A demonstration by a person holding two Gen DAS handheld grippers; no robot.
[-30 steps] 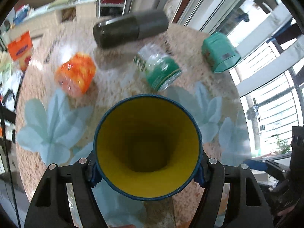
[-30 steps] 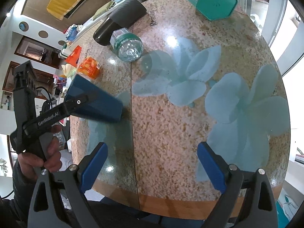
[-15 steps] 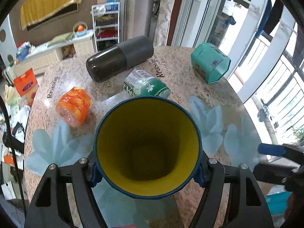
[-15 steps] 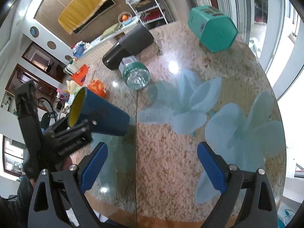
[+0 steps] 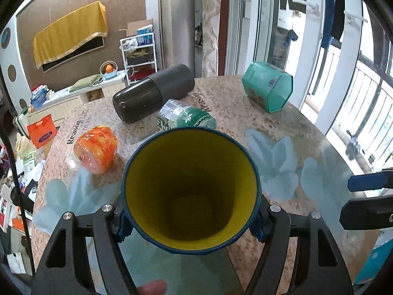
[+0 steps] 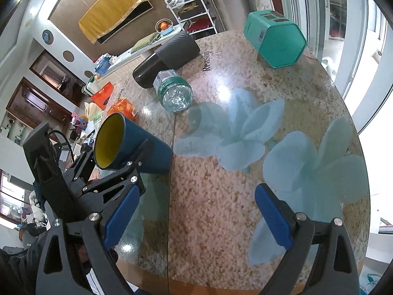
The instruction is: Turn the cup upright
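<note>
A blue cup with a yellow inside (image 5: pixel 189 191) is clamped between the pads of my left gripper (image 5: pixel 190 223), mouth facing the camera. In the right wrist view the cup (image 6: pixel 137 147) is tilted, mouth up and to the left, its base low near the round stone table (image 6: pixel 221 196) at the left side. My left gripper (image 6: pixel 127 162) is shut on it. My right gripper (image 6: pixel 196 218) is open and empty above the table's near edge; its fingers (image 5: pixel 368 183) show at the right of the left wrist view.
On the table lie a dark cylinder (image 5: pixel 152 93), a clear bottle with a green label (image 5: pixel 186 120), an orange plastic jar (image 5: pixel 98 145) and a teal hexagonal box (image 5: pixel 269 88). Shelves and clutter stand beyond the far edge.
My left gripper has tilted the cup's mouth from sideways towards upward, and its base has come down toward the table. My right gripper stayed open near the front edge.
</note>
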